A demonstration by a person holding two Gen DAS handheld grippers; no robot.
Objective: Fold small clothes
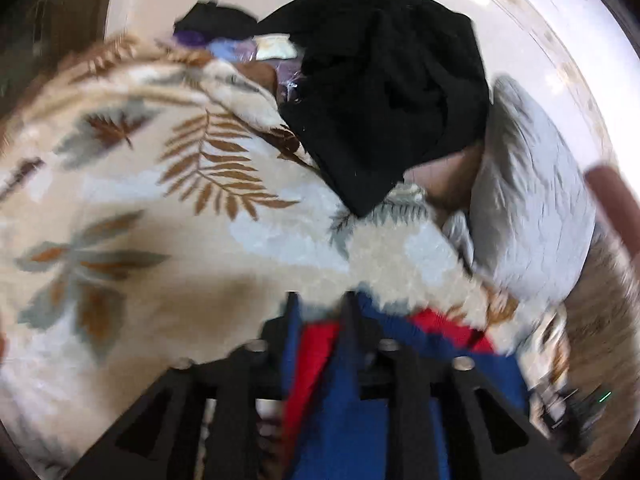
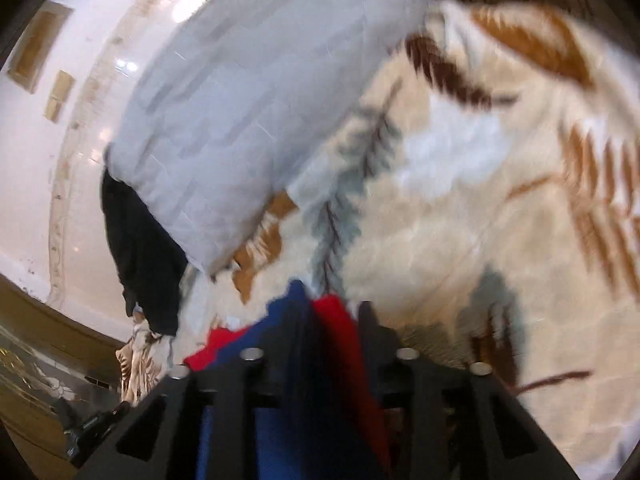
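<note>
garment: blue-and-red knit garment (image 1: 344, 400), over the leaf-print blanket (image 1: 160, 208) | left gripper (image 1: 320, 312): fingers clamped on its cloth | right gripper (image 2: 332, 316): fingers clamped likewise | handling: likely light, soft, limp; pinch edges or corners

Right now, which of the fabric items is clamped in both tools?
The blue-and-red garment, pinched by the left tool and right tool. The black garment and grey pillow lie untouched.
</note>
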